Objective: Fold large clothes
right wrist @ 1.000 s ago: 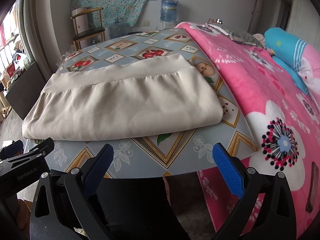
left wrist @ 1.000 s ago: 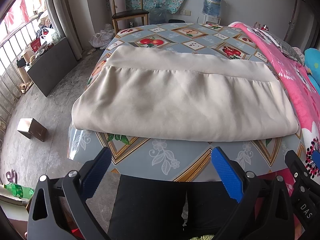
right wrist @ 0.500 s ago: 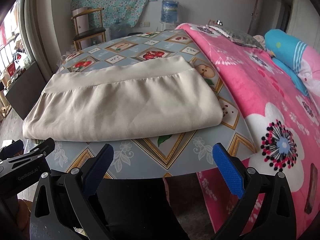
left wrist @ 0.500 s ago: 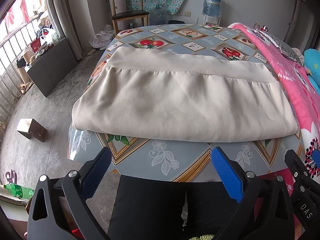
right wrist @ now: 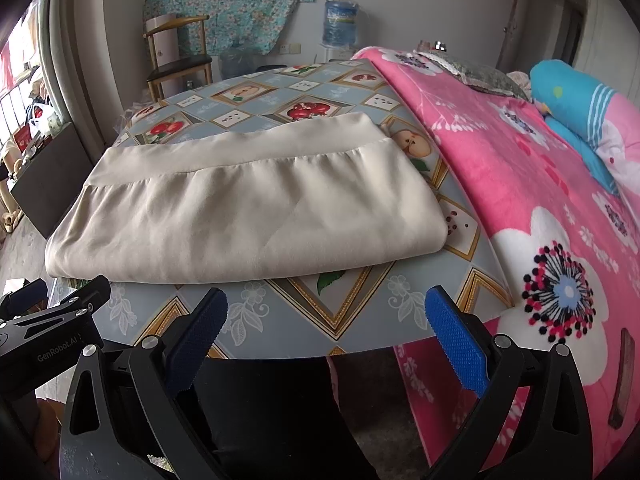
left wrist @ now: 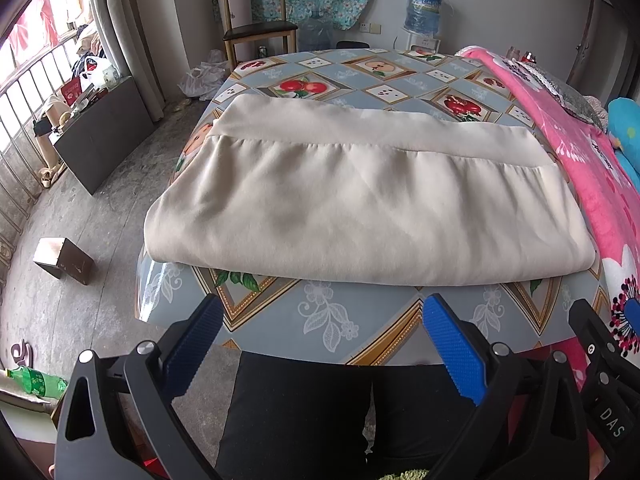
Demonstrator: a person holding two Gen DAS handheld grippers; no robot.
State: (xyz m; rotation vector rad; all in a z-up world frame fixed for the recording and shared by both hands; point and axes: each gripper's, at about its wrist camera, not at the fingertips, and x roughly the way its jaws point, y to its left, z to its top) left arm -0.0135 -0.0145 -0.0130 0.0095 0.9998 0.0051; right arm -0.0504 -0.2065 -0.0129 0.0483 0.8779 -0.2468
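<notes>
Beige garment [left wrist: 360, 208] is laid folded flat on the table [left wrist: 320, 320]; left gripper [left wrist: 320, 336] and right gripper [right wrist: 324, 328] are held released, empty, at the near edge, presumably ready for another fold.

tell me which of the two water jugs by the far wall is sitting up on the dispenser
The labelled blue jug, right of the clear one. It stands raised on the white dispenser; the other appears lower, beside the wooden chair.

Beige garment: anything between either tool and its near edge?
Nothing visible. The beige garment lies folded on the table; only bare tablecloth separates its near edge from the open left tool and open right tool.
</notes>
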